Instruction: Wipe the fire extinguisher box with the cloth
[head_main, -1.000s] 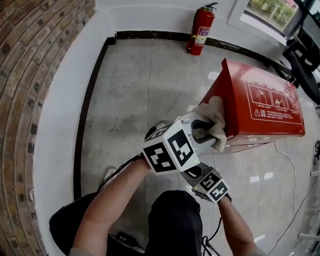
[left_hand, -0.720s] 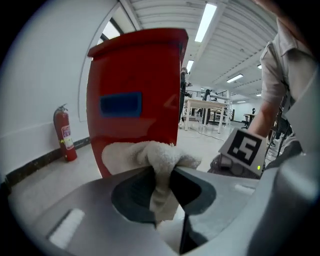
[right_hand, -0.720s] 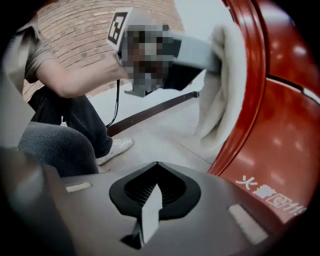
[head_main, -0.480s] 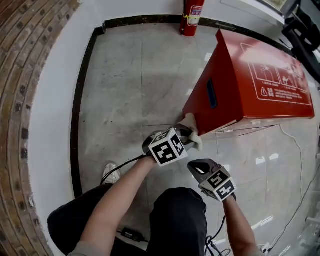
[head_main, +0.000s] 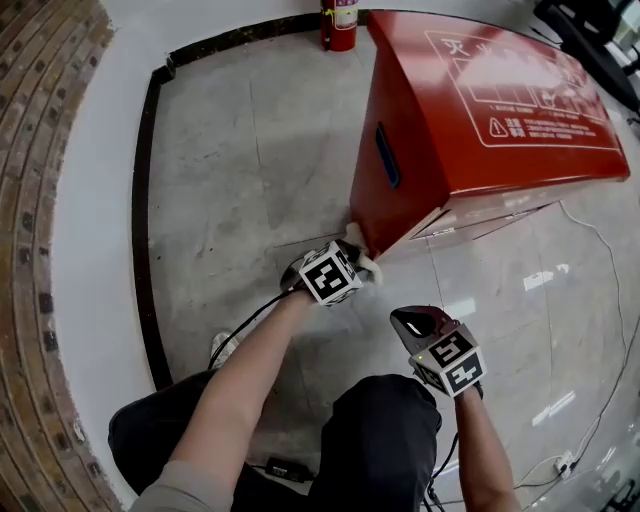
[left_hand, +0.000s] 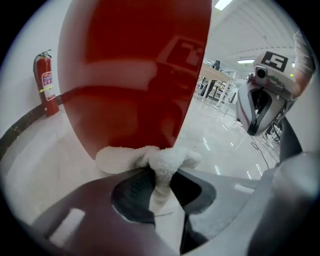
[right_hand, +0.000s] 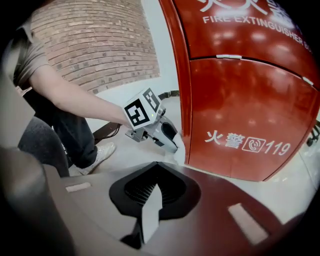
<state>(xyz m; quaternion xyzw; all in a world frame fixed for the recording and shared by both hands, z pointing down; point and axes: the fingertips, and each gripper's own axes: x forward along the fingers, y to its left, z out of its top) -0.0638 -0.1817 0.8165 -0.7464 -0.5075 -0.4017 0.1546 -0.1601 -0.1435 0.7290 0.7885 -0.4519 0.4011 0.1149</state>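
The red fire extinguisher box (head_main: 470, 110) stands on the tiled floor, its narrow side with a dark handle slot facing me. My left gripper (head_main: 350, 268) is shut on a white fluffy cloth (head_main: 364, 262) and presses it against the bottom corner of that side, close to the floor. In the left gripper view the cloth (left_hand: 150, 159) bunches between the pads against the red panel (left_hand: 135, 75). My right gripper (head_main: 415, 322) hangs shut with nothing in it, in front of the box and apart from it. The right gripper view shows the left gripper (right_hand: 167, 136) at the box's edge (right_hand: 240, 100).
A red fire extinguisher (head_main: 340, 20) stands by the white wall behind the box. A curved brick wall (head_main: 40, 200) with a black floor strip (head_main: 145, 240) runs along the left. A thin cable (head_main: 592, 250) lies on the floor at right. My shoe (head_main: 222, 348) is below the left arm.
The left gripper slid the cloth down the box's side from near the top edge to the bottom corner. The right gripper drifted lower and to the right, staying shut.
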